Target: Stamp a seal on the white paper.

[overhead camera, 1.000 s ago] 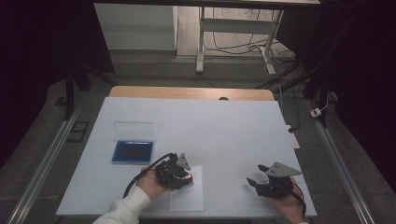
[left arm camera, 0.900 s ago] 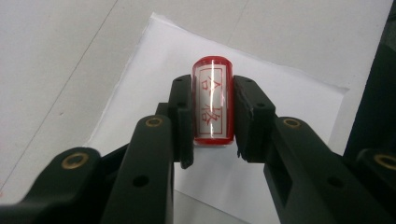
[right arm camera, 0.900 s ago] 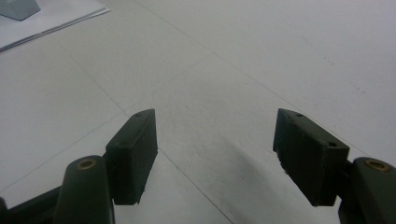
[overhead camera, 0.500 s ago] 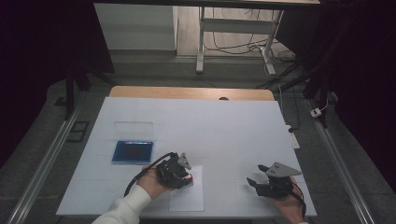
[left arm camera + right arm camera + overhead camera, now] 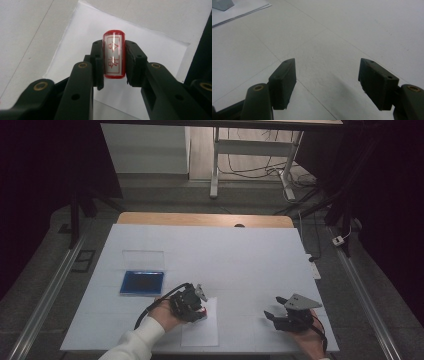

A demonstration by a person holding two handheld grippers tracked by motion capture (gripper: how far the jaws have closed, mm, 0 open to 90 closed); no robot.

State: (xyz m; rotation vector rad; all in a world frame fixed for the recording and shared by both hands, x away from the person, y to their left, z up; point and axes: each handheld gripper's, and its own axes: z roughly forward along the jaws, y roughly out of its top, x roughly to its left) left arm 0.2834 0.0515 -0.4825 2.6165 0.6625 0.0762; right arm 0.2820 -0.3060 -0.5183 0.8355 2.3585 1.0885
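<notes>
1. High view: I see the left gripper (image 5: 196,306) low over a white sheet of paper (image 5: 202,332) near the front edge of the white table (image 5: 240,255), held in the person's left hand (image 5: 162,315).
2. Left gripper view: I find the jaws clamped on a red-rimmed seal stamp (image 5: 114,58), one pad on each flank. Its clear face with red characters points toward the camera, and the paper (image 5: 150,42) lies under it.
3. I cannot tell whether the stamp's far end touches the paper.
4. High view: I note the right gripper (image 5: 272,309) resting low over bare tabletop, well apart from the stamp and to the right of the paper, with a grey plate on top.
5. Right gripper view: I see the right gripper (image 5: 327,82) with jaws spread wide and nothing between them, bare table (image 5: 352,30) beyond.
6. High view: a blue ink pad (image 5: 142,282) sits left of the paper, with its clear lid (image 5: 143,259) lying just behind it.
</notes>
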